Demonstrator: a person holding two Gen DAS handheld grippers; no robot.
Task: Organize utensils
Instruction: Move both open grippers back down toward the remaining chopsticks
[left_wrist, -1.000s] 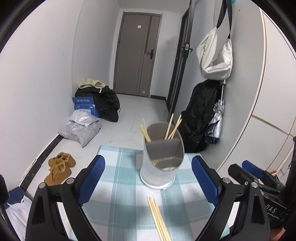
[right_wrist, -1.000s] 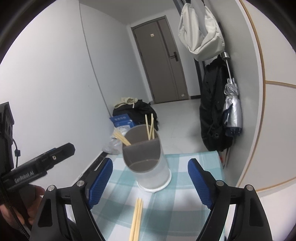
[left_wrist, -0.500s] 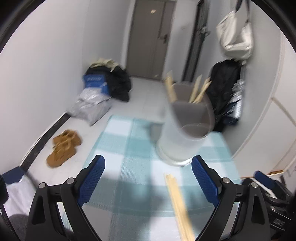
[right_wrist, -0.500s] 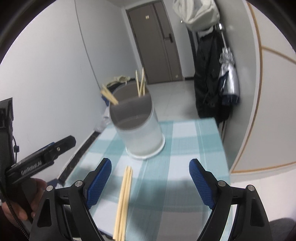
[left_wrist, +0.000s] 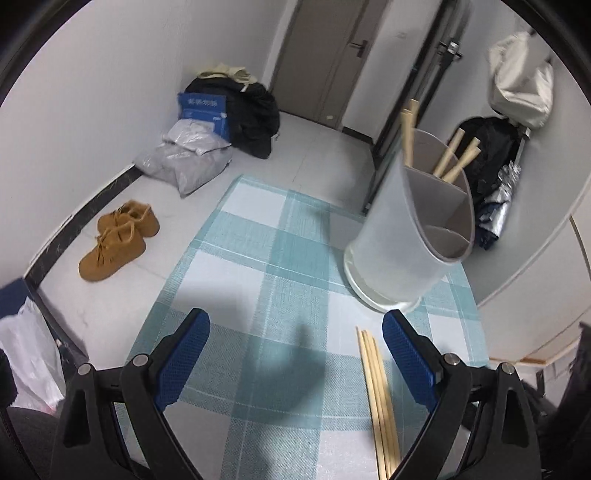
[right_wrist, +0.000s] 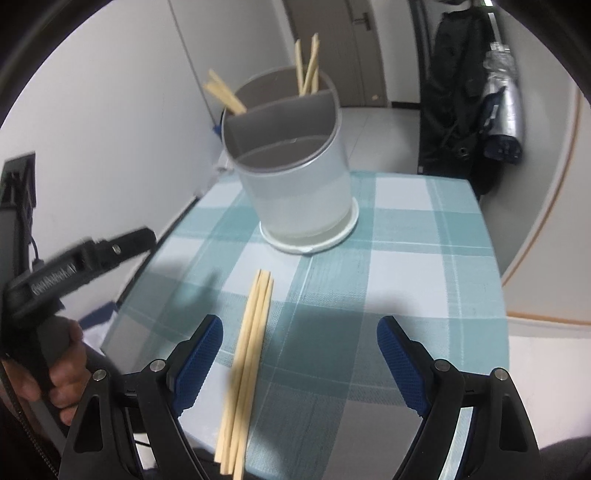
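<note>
A translucent round utensil holder (right_wrist: 295, 162) with grey dividers stands on the checked blue tablecloth (right_wrist: 406, 258); it also shows in the left wrist view (left_wrist: 410, 236). Several wooden chopsticks (right_wrist: 306, 62) stand in its far compartments. A bundle of loose chopsticks (right_wrist: 247, 365) lies on the cloth in front of it, also in the left wrist view (left_wrist: 378, 398). My right gripper (right_wrist: 299, 354) is open and empty above the cloth, its left finger beside the bundle. My left gripper (left_wrist: 295, 354) is open and empty, the bundle near its right finger.
The left gripper's body (right_wrist: 66, 273), held by a hand, is at the left in the right wrist view. On the floor beyond the table are brown shoes (left_wrist: 118, 240), bags (left_wrist: 192, 162) and a dark backpack (left_wrist: 251, 110). Jackets and an umbrella (right_wrist: 498, 110) hang at the right wall.
Both grippers tilted down toward the table and came lower. The holder moved up and right in the left view; the loose chopsticks now lie closer to both grippers' fingers.
</note>
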